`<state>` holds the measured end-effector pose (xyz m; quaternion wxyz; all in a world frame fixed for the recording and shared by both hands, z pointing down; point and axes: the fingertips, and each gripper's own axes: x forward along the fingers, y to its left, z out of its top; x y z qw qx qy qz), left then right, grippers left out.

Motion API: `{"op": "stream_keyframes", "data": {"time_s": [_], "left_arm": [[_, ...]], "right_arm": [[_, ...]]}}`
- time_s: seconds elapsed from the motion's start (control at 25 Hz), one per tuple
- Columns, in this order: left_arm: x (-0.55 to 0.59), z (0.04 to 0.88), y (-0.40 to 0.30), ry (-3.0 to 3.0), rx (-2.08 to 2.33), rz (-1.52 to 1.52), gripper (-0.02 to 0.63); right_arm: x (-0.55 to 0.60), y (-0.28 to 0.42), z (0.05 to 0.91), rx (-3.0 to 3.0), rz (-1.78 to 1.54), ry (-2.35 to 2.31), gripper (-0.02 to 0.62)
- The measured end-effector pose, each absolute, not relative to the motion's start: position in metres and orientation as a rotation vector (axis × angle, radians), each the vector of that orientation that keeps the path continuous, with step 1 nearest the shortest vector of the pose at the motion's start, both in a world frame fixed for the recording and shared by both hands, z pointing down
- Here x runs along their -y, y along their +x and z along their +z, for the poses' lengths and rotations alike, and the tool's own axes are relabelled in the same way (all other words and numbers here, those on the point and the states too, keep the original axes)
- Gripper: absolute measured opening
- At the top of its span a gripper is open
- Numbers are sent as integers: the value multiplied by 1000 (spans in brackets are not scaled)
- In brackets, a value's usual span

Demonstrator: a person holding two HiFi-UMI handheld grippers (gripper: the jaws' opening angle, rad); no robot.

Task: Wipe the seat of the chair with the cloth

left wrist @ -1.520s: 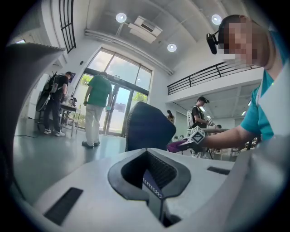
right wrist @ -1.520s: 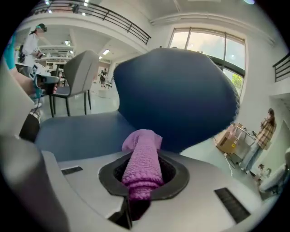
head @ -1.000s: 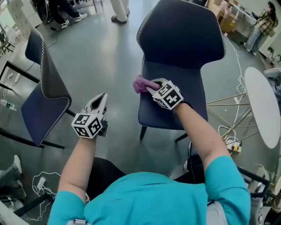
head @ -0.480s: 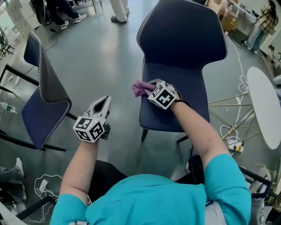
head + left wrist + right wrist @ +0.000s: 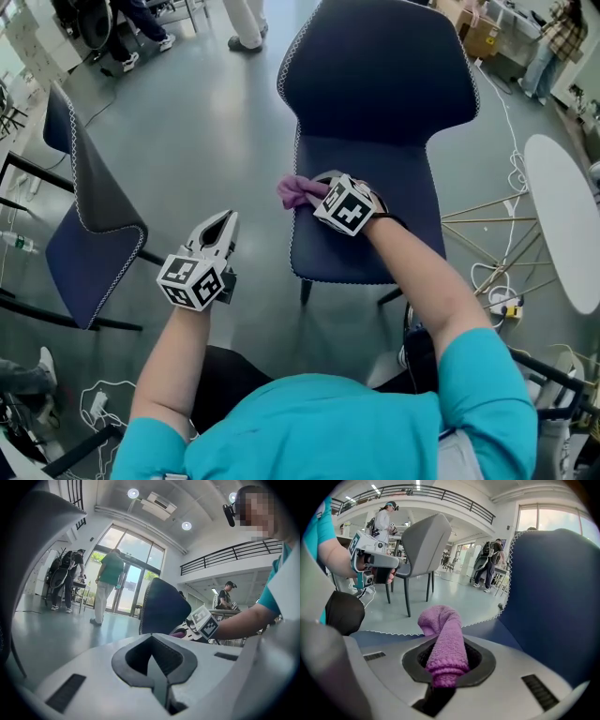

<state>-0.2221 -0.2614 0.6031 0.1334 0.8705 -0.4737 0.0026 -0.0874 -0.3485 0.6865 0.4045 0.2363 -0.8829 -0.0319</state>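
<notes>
A dark blue chair (image 5: 375,169) with white stitched edges stands ahead of me; its seat (image 5: 398,244) is partly hidden by my right arm. My right gripper (image 5: 317,190) is shut on a purple cloth (image 5: 298,191) at the seat's left edge. In the right gripper view the cloth (image 5: 443,641) sticks out between the jaws over the seat (image 5: 487,630). My left gripper (image 5: 221,228) hangs over the floor to the left of the chair, shut with nothing in it. In the left gripper view, the chair back (image 5: 161,606) and the right gripper's marker cube (image 5: 204,622) show ahead.
A second dark blue chair (image 5: 89,220) stands at the left. A white round table (image 5: 561,220) and cables on the floor lie at the right. People stand at the far end of the grey floor (image 5: 197,122).
My right gripper with the cloth has slid a little leftward along the seat's left edge. The left gripper has stayed almost where it was.
</notes>
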Motion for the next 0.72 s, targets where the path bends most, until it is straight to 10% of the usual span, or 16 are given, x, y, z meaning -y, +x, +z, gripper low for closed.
{"op": "stream_keyframes", "data": {"time_s": [0.72], "left_arm": [[261,602,-205,2540,1336,28,-6]], "right_arm": [[355,-35,689,2190,-70,652,51]]}}
